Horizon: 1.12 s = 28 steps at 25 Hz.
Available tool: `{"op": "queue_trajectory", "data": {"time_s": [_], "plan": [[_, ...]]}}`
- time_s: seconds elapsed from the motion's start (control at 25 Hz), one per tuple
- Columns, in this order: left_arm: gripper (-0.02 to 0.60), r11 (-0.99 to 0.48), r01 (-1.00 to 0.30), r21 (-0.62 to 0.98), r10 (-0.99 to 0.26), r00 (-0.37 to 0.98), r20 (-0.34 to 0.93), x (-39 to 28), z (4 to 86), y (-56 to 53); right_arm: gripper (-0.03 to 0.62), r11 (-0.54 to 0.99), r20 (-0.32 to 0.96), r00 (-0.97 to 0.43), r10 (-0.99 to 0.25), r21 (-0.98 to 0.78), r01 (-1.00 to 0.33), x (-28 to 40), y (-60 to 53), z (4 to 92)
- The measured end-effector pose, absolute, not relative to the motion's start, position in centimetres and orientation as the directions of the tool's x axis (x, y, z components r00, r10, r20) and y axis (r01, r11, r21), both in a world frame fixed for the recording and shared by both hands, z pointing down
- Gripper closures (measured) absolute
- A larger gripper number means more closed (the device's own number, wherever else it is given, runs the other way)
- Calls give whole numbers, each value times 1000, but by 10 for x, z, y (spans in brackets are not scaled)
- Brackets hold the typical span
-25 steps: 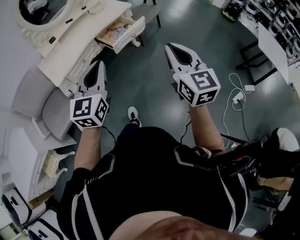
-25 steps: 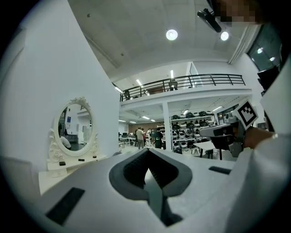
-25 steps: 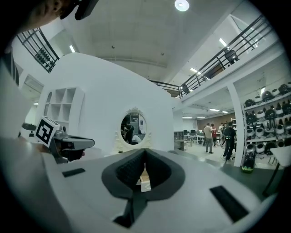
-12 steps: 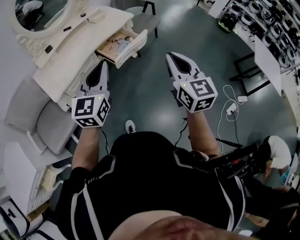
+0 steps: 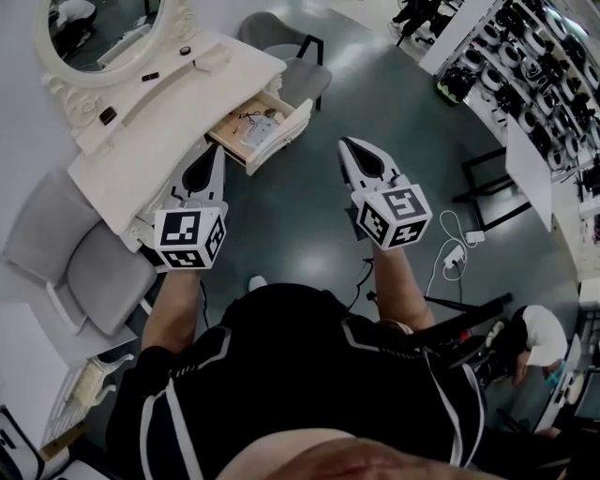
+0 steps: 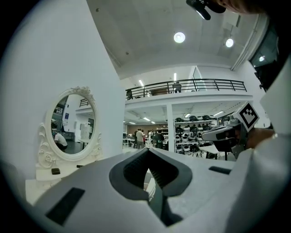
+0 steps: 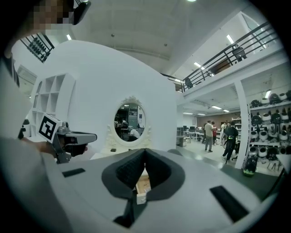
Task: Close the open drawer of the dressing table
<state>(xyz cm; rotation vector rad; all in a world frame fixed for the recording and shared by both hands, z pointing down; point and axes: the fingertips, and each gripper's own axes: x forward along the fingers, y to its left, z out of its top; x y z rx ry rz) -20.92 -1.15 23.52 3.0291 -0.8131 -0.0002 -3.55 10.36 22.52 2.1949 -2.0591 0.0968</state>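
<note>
The white dressing table (image 5: 150,141) stands at the upper left of the head view, under an oval mirror (image 5: 101,28). Its drawer (image 5: 265,129) is pulled out toward the floor, with small items inside. My left gripper (image 5: 218,150) is shut and empty, its tip just left of the drawer and over the table's front edge. My right gripper (image 5: 344,143) is also shut and empty, a short way right of the drawer above the floor. In the right gripper view the drawer (image 7: 142,184) shows through the gap under the closed tips (image 7: 144,150). The left gripper view's jaws (image 6: 147,151) meet at the tip.
A grey chair (image 5: 286,56) stands behind the drawer. A padded grey seat (image 5: 89,262) is at the left. A white cable and power strip (image 5: 457,251) lie on the floor at the right. Shelves of helmets (image 5: 534,66) fill the top right. A person (image 5: 536,337) crouches at the lower right.
The dressing table and its drawer have slid down and right in the head view, closer to the gripper tips. Both grippers stay shut and keep their pose.
</note>
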Motion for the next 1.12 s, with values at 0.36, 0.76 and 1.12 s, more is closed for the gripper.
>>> {"op": "queue_trajectory", "data": {"time_s": [0.36,0.76,1.12], "plan": [[577,-843,-538,23,-537,843,30,-213,247,-48,589,-15,172,28,-985,73,-997,-28,55,232],[577,-766,-643,-10,-641,763,87,-167,276,-83,589,83,165,-75,-983,45,-996,39,-9,252],[577,-696,-718,-4,-711,688,145,-94,298,-122,589,160,143,-160,-977,-11,-987,126,-67,258]]}}
